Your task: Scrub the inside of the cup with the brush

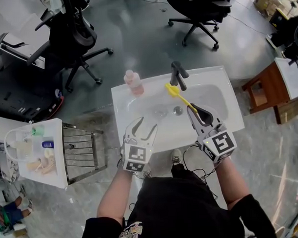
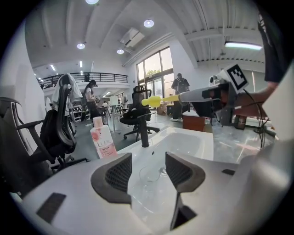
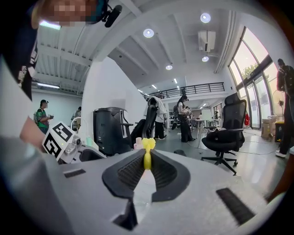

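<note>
A clear cup (image 1: 158,111) stands in the white sink (image 1: 222,106), left of the drain. My left gripper (image 1: 143,125) is open at the basin's near edge, just short of the cup, nothing in it. In the left gripper view the cup (image 2: 149,174) shows beyond the open gripper (image 2: 148,172), between its pads. My right gripper (image 1: 194,110) is shut on the handle of a yellow brush (image 1: 177,93), whose head points toward the faucet, above the basin. In the right gripper view the brush (image 3: 147,153) sticks out from the shut gripper (image 3: 147,167).
A black faucet (image 1: 178,75) rises at the back of the sink and a pink bottle (image 1: 133,82) stands on its back left corner. A wire rack (image 1: 82,150) and a white side table (image 1: 40,154) stand to the left. Office chairs (image 1: 73,38) sit behind.
</note>
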### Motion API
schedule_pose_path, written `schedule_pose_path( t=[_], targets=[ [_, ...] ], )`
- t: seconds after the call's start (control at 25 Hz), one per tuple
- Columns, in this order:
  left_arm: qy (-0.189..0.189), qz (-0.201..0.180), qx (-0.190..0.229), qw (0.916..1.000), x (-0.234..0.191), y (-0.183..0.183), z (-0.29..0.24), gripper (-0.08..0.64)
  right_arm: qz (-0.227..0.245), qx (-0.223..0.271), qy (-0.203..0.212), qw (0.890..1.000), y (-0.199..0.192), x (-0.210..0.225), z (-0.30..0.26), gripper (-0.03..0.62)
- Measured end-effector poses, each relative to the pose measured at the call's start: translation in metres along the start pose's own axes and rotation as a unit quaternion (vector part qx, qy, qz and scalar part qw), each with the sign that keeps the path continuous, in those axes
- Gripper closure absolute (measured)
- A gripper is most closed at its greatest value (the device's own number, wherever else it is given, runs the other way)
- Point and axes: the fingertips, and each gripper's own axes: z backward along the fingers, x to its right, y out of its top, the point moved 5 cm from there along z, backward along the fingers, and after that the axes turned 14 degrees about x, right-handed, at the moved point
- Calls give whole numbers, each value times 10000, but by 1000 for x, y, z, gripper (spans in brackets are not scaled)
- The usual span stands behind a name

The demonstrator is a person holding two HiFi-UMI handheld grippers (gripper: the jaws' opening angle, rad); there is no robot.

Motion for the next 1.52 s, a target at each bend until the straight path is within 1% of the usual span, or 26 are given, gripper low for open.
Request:
schedule_pose_path(
  t=[0.28,0.48,0.68,0.92,1.24,1.4,1.52],
  targets=[
    [35,-143,-560,9983,1,-34,-23,337,-153,-234,392,9988,-29,13,-16,554],
    [14,-260,-951,9951,-2,-59,-38,339,-387,-429,570,9967,-56,18,-28,554],
    [-77,-313,-1299,9910,-2,-83,-54,344,-469,-641,738,9941,-75,19,-38,554],
    [-183,-336,-1729,9842,-4,-114,-70,362,-678,-916,852,9898,-97,19,-46,554],
    [-399,-385,-2275,9722,0,-147,-88,368,-748,-1248,978,9845,-119,15,-43,554],
    [-480,-450,-2459,9671,2,-158,-94,384,-748,-1434,1057,9812,-127,15,-38,554],
    [-452,-408,-2517,9659,0,-161,-99,405,-707,-1639,1136,9774,-135,16,-36,554]
  ],
)
